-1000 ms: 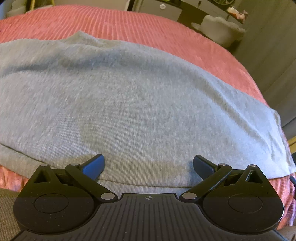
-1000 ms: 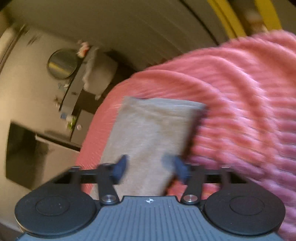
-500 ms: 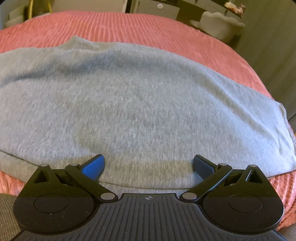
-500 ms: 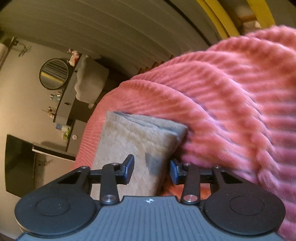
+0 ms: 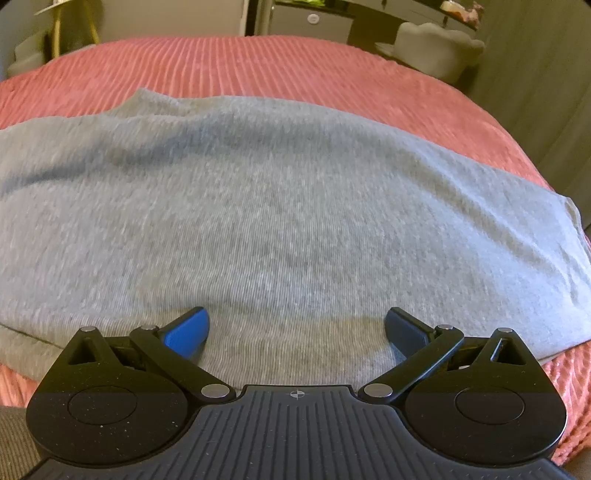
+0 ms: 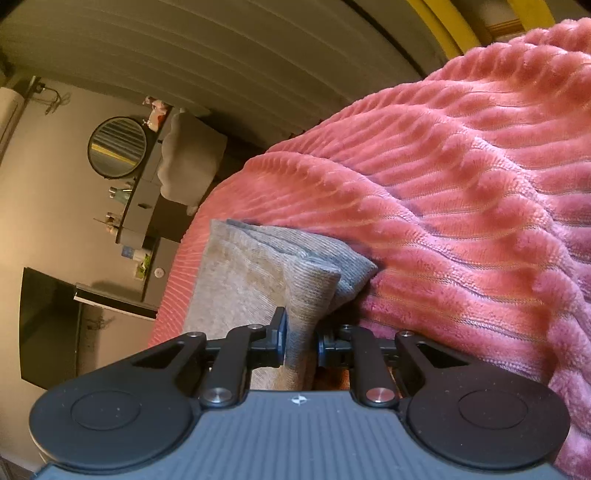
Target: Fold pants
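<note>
The grey pants [image 5: 280, 206] lie spread flat across the pink ribbed bedspread [image 5: 258, 62]. My left gripper [image 5: 295, 326] is open wide, low over the near edge of the pants, with nothing between its fingers. In the right wrist view the camera is rolled sideways. My right gripper [image 6: 301, 341] is shut on the layered end of the pants [image 6: 251, 280], pinching the fabric's corner just above the bedspread [image 6: 461, 206].
A grey chair [image 5: 432, 48] and a dark dresser [image 5: 314, 18] stand beyond the bed's far edge. A round mirror [image 6: 117, 147] hangs on the wall. A yellow-legged stand [image 5: 59, 29] is at the far left.
My right gripper has closed from open onto the end of the pants. My left gripper has drawn back slightly, staying open.
</note>
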{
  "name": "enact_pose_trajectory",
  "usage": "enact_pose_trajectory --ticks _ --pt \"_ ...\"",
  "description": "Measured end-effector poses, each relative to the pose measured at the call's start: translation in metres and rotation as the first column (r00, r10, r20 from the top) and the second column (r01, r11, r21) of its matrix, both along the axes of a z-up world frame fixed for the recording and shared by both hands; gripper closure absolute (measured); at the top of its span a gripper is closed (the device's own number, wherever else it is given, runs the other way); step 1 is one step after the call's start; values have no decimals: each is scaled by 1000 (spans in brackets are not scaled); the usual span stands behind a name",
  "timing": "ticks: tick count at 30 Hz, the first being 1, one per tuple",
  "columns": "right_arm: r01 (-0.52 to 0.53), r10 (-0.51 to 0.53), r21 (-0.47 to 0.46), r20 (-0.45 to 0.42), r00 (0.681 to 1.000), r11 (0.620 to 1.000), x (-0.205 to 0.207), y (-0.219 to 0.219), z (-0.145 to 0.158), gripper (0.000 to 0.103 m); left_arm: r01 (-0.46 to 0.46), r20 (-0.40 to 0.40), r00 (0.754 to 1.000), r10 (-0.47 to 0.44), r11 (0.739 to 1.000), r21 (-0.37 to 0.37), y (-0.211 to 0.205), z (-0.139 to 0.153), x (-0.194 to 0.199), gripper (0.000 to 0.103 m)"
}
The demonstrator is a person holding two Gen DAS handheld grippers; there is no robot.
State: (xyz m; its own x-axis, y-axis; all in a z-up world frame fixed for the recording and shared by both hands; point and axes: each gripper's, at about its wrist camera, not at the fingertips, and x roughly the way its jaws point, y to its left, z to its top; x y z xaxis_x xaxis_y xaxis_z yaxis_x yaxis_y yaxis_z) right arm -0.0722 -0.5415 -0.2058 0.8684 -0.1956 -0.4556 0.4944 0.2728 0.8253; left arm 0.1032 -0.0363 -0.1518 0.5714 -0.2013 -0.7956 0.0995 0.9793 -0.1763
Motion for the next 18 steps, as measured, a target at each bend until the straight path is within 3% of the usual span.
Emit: enact_pose_trajectory --ticks 6,12,16,18 --pt "2 -2 -25 1 1000 1000 0 0 -2 88 1 0 1000 -1 1000 0 0 0 0 0" --pt "17 -16 8 -31 999 1000 3 -1 5 88 1 0 1000 -1 1000 -3 0 -1 0 0" --pt "1 -22 -158 -133 991 987 15 17 26 90 3 -3 1000 -3 1000 -6 1 0 2 0" --pt "-9 -23 -221 -145 989 975 18 25 39 91 4 -2 1000 -4 1000 -6 1 0 2 0"
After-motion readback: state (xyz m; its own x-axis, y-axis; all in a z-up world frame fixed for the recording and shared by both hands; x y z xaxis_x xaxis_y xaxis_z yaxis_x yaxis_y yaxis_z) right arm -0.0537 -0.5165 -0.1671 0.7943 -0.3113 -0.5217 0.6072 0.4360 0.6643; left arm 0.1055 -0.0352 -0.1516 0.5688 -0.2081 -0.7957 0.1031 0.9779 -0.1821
